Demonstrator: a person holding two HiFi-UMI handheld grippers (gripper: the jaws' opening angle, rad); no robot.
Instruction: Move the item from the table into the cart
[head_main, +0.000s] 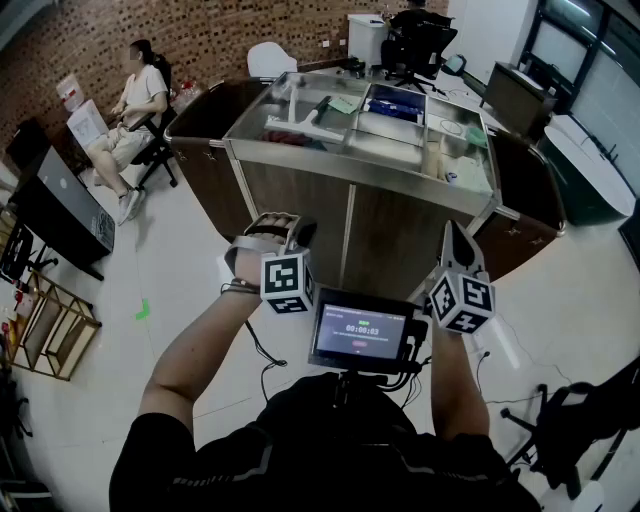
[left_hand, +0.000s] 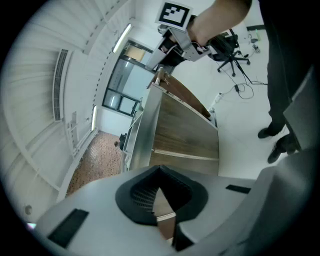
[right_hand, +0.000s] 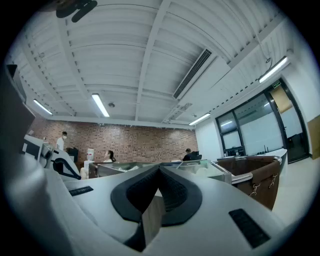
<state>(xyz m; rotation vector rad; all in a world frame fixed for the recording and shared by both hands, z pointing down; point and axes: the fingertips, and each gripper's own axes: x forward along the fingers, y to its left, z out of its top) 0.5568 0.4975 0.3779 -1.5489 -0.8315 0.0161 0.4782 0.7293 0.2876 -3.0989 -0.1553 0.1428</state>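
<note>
Items for the transfer lie in the open top compartments of the steel table (head_main: 350, 165), and the frames do not show which one is meant. Candidates include a white bar (head_main: 300, 125) at the left and a blue pack (head_main: 395, 105) near the middle.

At far left, a left brown bin (head_main: 205, 120) adjoins the table; it is probably the cart.

The left tool (head_main: 280, 222) is pressed together and empty, tilted downward before the table's wooden front panel.

The white bar lies ahead of and above this tool, beyond the near rim. Its long axis runs roughly across the approach line. The left tool is judged the nearer one to it.

The right tool (head_main: 452, 232) is likewise pressed together and empty, held level, nearer the right-hand compartments.

A right brown bin (head_main: 520, 200) adjoins the table at the right.
</note>
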